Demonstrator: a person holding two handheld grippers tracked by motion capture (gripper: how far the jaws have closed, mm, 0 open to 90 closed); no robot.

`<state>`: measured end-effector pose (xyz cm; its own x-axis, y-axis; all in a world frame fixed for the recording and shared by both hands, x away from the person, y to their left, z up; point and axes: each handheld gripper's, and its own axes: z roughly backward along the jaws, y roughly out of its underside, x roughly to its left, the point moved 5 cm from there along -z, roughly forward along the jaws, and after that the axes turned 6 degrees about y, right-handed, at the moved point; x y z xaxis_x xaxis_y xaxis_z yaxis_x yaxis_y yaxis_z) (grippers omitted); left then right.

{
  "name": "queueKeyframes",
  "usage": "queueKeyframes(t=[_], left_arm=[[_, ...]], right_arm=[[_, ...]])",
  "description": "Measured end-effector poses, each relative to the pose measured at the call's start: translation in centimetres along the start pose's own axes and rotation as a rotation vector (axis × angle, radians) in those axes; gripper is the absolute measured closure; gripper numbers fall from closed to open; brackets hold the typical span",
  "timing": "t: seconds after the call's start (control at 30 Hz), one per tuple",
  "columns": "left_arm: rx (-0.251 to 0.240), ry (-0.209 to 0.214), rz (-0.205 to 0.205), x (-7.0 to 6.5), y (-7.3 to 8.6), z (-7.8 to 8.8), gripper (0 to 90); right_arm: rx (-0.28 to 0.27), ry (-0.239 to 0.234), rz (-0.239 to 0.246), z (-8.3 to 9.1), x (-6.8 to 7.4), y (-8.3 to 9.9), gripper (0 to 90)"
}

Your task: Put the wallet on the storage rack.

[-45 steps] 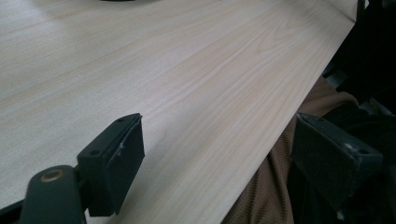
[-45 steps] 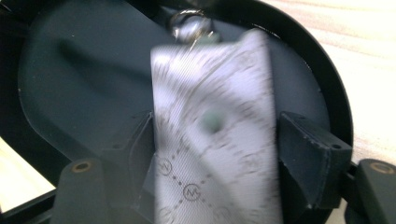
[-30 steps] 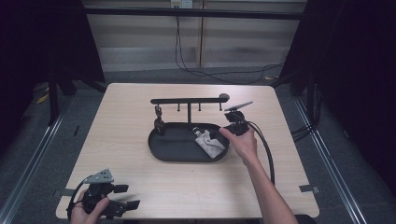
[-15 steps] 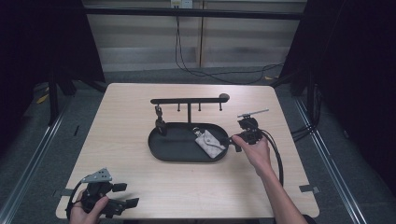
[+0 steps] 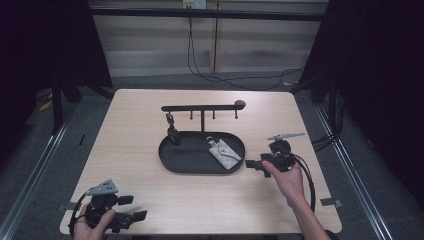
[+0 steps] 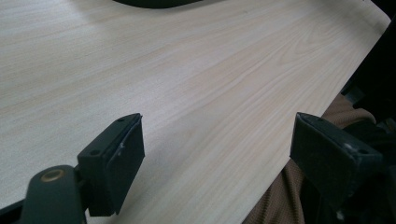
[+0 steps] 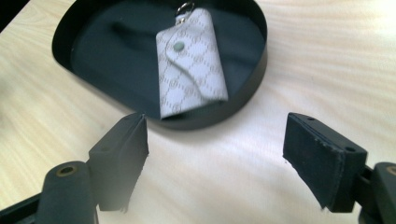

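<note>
A grey patterned key pouch (image 5: 223, 152) (image 7: 190, 60) with a snap flap and a metal ring lies in the right part of a black oval tray (image 5: 186, 160) (image 7: 107, 95). My right gripper (image 5: 256, 165) (image 7: 215, 151) stands open just outside the tray's right rim, its jaws wide apart and empty, pointing at the pouch. Near the table's front left corner my left gripper (image 5: 132, 210) (image 6: 217, 151) is held low over bare wood, open, with nothing between its jaws.
A black rack (image 5: 202, 107) with small hooks rises behind the tray; a dark key item (image 5: 172, 132) hangs at its left end. The table's front edge (image 6: 299, 135) runs close under the left gripper, with a brown sleeve or garment (image 6: 299, 196) beyond it.
My right gripper has drawn back out of the tray, down and to the right, leaving the pouch lying there. The left gripper has stayed in place.
</note>
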<state>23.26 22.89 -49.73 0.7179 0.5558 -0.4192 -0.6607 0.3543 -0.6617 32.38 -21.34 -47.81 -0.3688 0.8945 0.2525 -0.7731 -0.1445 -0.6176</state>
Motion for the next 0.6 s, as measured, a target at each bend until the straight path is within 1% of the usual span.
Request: queueKeyframes(t=[0.17, 0.23, 0.4, 0.47, 0.53, 0.6], left_arm=[[-0.002, 0.002, -0.001, -0.1, 0.0, 0.0, 17.7], [-0.006, 0.001, 0.002, -0.1, 0.0, 0.0, 17.6], [-0.016, 0.003, 0.010, 0.1, -0.1, 0.1, 17.7], [-0.016, 0.002, 0.007, 0.2, -0.1, 0.2, 17.6], [-0.012, 0.001, 0.005, 0.3, -0.1, 0.3, 17.7], [-0.016, -0.001, 0.008, 0.3, -0.1, 0.3, 17.7]], right_arm=[[-0.009, 0.013, 0.010, 1.2, 0.0, 1.9, 21.8], [-0.018, 0.008, 0.004, 1.7, 0.1, 2.7, 21.8], [-0.046, 0.019, -0.005, 2.7, 0.0, 4.8, 21.7], [-0.064, 0.041, 0.010, 2.9, 0.0, 5.7, 21.8], [-0.057, 0.028, 0.003, 3.0, 0.1, 6.4, 21.4], [-0.069, 0.029, 0.002, 3.2, 0.1, 6.9, 21.2]])
